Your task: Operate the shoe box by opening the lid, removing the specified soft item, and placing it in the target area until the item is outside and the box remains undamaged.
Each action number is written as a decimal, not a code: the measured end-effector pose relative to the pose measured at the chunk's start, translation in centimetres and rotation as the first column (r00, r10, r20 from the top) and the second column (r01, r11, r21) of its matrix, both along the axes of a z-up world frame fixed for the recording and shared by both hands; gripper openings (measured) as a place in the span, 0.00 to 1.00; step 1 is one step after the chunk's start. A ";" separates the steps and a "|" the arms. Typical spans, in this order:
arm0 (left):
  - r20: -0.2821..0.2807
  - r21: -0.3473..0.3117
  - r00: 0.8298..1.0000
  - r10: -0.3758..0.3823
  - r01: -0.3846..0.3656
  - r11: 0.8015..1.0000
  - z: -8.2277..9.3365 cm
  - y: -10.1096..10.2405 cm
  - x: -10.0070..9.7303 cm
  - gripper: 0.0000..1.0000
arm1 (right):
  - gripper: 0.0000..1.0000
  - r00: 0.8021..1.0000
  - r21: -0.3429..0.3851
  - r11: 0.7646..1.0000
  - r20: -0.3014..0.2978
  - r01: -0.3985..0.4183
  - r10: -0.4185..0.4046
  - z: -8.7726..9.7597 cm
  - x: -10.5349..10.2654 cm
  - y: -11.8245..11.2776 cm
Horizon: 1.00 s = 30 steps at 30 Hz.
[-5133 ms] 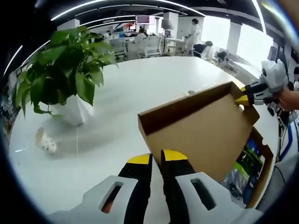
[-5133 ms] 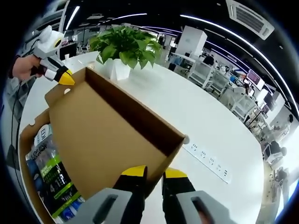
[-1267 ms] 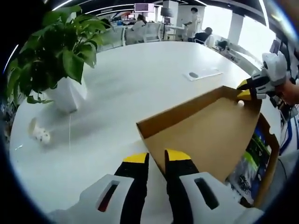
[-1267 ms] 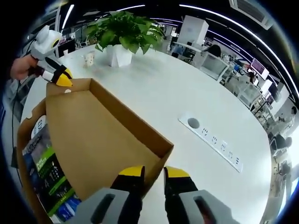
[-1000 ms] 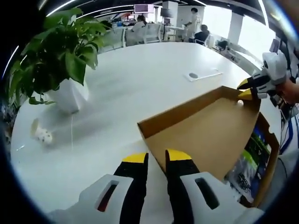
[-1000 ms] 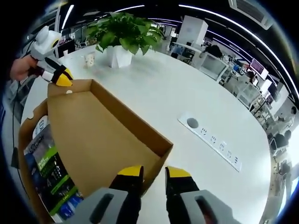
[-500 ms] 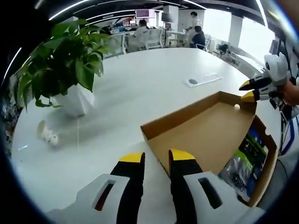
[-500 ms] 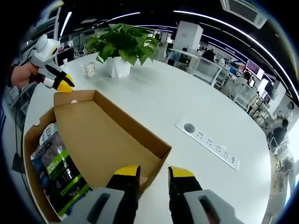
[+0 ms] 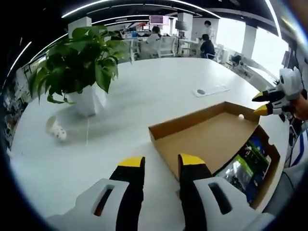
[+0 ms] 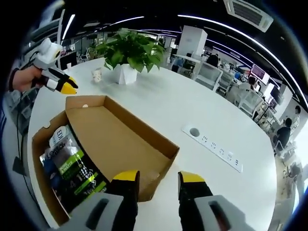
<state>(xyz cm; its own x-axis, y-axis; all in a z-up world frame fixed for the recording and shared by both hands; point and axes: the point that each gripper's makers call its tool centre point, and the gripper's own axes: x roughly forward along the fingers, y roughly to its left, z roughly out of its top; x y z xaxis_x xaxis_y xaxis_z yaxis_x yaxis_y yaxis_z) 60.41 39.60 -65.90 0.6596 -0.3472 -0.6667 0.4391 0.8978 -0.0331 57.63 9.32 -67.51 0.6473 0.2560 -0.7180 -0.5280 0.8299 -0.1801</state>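
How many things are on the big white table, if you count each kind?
Shoe box with open lid: 1
Plastic packet in the box: 1
Potted plant: 1
Small white cup on its side: 1
Power strip: 1
Total: 5

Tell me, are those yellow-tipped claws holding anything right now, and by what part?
Nothing is held. The left gripper and right gripper are both open, clear of the lid, which lies folded back.
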 end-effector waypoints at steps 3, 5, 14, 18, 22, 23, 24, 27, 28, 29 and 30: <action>0.013 -0.011 1.000 0.001 -0.001 1.000 0.6 -0.2 -0.6 0.28 | 0.32 1.000 0.017 1.000 0.002 -0.001 0.001 0.4 -0.8 0.2; 0.024 -0.020 1.000 -0.001 0.002 1.000 1.1 -0.3 -0.9 0.29 | 0.32 1.000 0.033 0.999 0.009 0.005 -0.006 0.8 -1.2 0.3; 0.063 -0.049 0.998 -0.020 0.023 0.999 2.5 -0.4 -2.7 0.34 | 0.42 1.000 0.114 0.993 0.000 0.003 -0.003 1.2 -3.8 0.0; 0.068 -0.064 0.998 -0.016 0.020 0.998 2.6 -0.2 -3.6 0.35 | 0.41 0.999 0.153 0.988 -0.015 0.040 -0.038 1.3 -4.8 -0.8; 0.066 -0.084 0.998 -0.006 0.011 0.996 2.6 -0.1 -4.3 0.35 | 0.41 0.999 0.162 0.985 -0.012 0.053 -0.052 1.5 -5.5 -1.1; 0.067 -0.080 0.998 -0.005 0.011 0.997 2.5 0.0 -4.5 0.35 | 0.42 0.998 0.167 0.984 -0.011 0.057 -0.055 1.6 -5.6 -1.2; 0.069 -0.082 0.998 -0.006 0.011 0.997 2.6 0.1 -4.8 0.35 | 0.42 0.998 0.184 0.981 -0.009 0.066 -0.065 1.7 -5.7 -1.1; 0.072 -0.108 0.997 0.004 0.004 0.994 2.9 0.4 -5.4 0.36 | 0.42 0.995 0.259 0.961 -0.010 0.098 -0.099 2.7 -6.0 -0.7; 0.077 -0.118 0.997 0.011 -0.002 0.993 3.1 0.5 -5.6 0.36 | 0.43 0.995 0.268 0.958 -0.001 0.100 -0.104 3.0 -6.0 -0.8; 0.080 -0.123 0.997 0.013 -0.003 0.992 3.2 0.6 -5.7 0.37 | 0.43 0.995 0.266 0.959 0.004 0.096 -0.101 3.3 -6.1 -0.8; 0.083 -0.127 0.996 0.014 -0.003 0.992 3.3 0.6 -5.9 0.37 | 0.43 0.995 0.267 0.959 0.009 0.094 -0.100 3.5 -6.2 -0.8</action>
<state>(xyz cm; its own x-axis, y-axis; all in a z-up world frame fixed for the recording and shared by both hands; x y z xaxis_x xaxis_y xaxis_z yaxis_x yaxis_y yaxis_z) 54.48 40.23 -62.57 0.7143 -0.4197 -0.5600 0.4378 0.8923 -0.1104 51.42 8.51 -64.06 0.6934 0.3709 -0.6177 -0.4406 0.8966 0.0438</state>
